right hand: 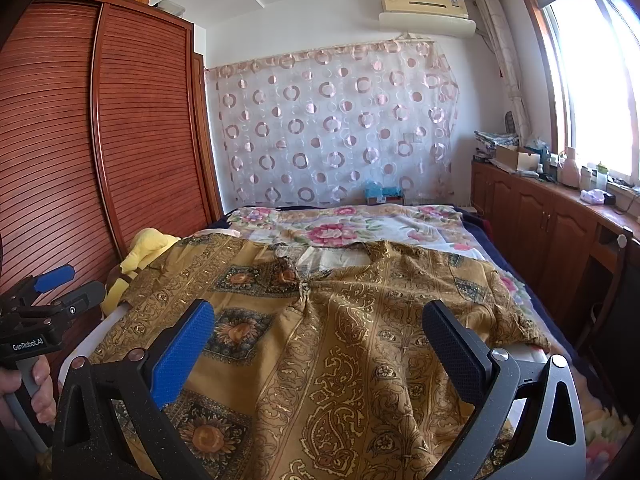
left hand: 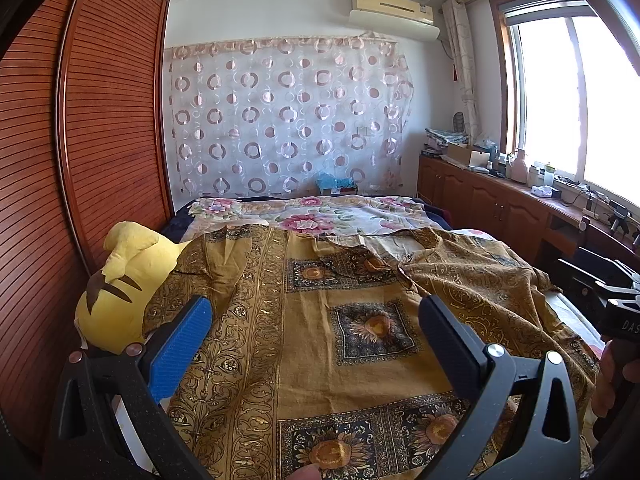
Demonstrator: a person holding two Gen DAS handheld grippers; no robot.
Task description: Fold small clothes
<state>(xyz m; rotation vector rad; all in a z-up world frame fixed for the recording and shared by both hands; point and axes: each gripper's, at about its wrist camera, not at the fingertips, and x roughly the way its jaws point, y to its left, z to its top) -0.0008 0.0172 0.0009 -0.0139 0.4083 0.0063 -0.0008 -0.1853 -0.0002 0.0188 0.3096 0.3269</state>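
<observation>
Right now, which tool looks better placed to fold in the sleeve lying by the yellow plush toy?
Probably the left tool: open, and nearer that sleeve beside the plush toy.

We see matt woven cloth shirt point(right hand: 320, 340) w/ gold print, plush toy point(left hand: 120, 280), glossy slatted wood wardrobe point(left hand: 100, 120).

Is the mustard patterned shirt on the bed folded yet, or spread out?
Spread out. The mustard-gold patterned shirt lies flat and open across the bed, neckline visible, no fold made. Both hand-held grippers are open above it.

Right claw point(right hand: 316, 332) spread wide above ochre shirt point(right hand: 340, 320), seemingly unbuttoned, on bed point(right hand: 360, 220)
</observation>
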